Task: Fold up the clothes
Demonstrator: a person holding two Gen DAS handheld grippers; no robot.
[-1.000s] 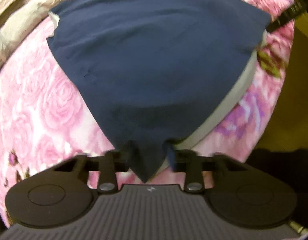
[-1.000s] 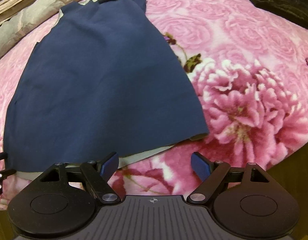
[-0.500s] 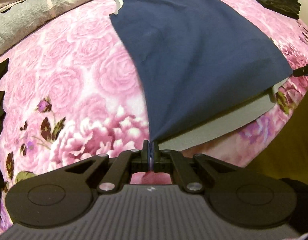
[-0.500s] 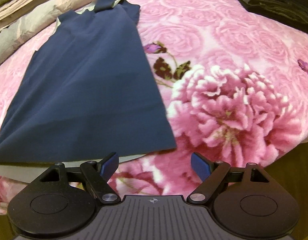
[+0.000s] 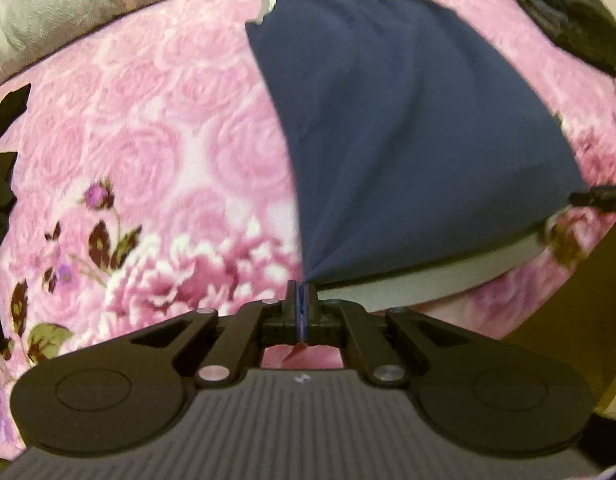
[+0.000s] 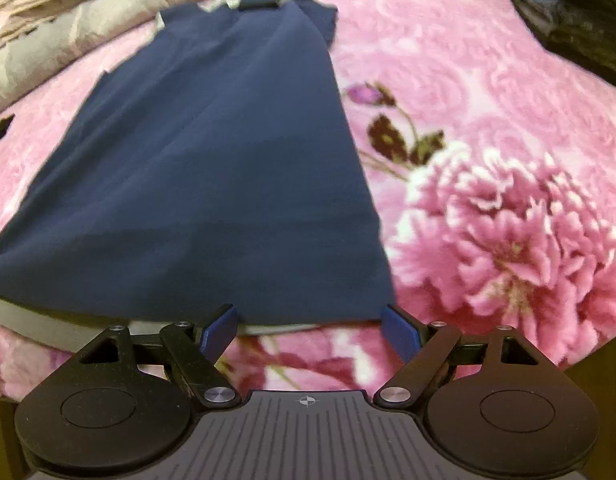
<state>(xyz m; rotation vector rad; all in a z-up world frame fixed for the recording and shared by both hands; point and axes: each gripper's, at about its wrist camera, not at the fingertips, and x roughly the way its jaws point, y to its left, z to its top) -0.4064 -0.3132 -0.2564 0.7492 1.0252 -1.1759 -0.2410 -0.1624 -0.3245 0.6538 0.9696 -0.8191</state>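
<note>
The left gripper, pointing steeply down, pinches the near left hem corner of the navy-blue sleeveless garment. The right gripper hovers spread at the near right corner, gripping nothing. The garment lies flat on the pink rose-patterned blanket; folding looks barely begun.

From my left wrist view, the corner of the dark navy sleeveless cloth garment disappears between the closed pads of the left gripper, so I cannot see how much fabric is inside. The grey-white layer under it is mostly covered. The folded pile of black clothes is cut by the picture edge, and the pink blanket with flower print looks blurred. In my right wrist view, the garment's left part leaves the frame.
</note>
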